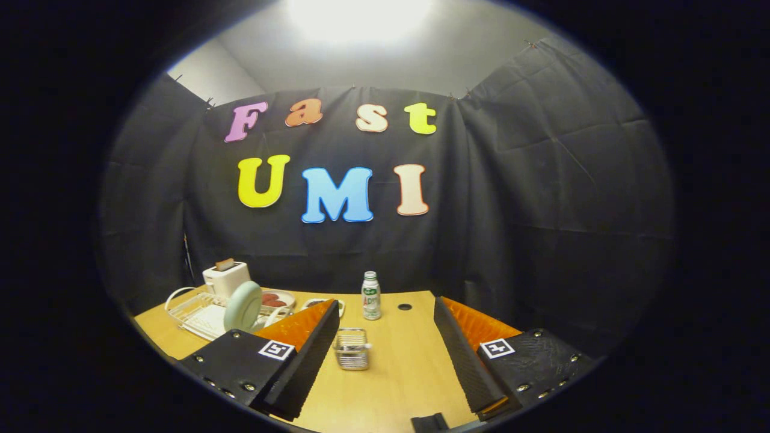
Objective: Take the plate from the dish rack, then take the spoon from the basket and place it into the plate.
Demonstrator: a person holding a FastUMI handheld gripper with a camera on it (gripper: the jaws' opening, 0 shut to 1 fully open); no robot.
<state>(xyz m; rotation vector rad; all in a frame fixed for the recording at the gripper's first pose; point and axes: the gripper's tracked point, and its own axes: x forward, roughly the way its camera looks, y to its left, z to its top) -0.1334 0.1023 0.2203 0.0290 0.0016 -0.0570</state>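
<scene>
A pale green plate [243, 306] stands upright in a white wire dish rack [198, 316] on the wooden table, beyond my left finger. A small wire basket [352, 348] sits on the table between my two fingers, slightly ahead of them, with a spoon handle [364, 346] poking out at its right side. My gripper [385, 361] is open wide, its fingers apart with nothing between them but the table and the basket further on. It hovers above the near part of the table.
A white toaster [225, 278] with a slice in it stands behind the rack. A small plate with red pieces [275, 299] lies beside it. A small bottle [371, 295] stands at the back centre. A round hole [405, 307] marks the tabletop.
</scene>
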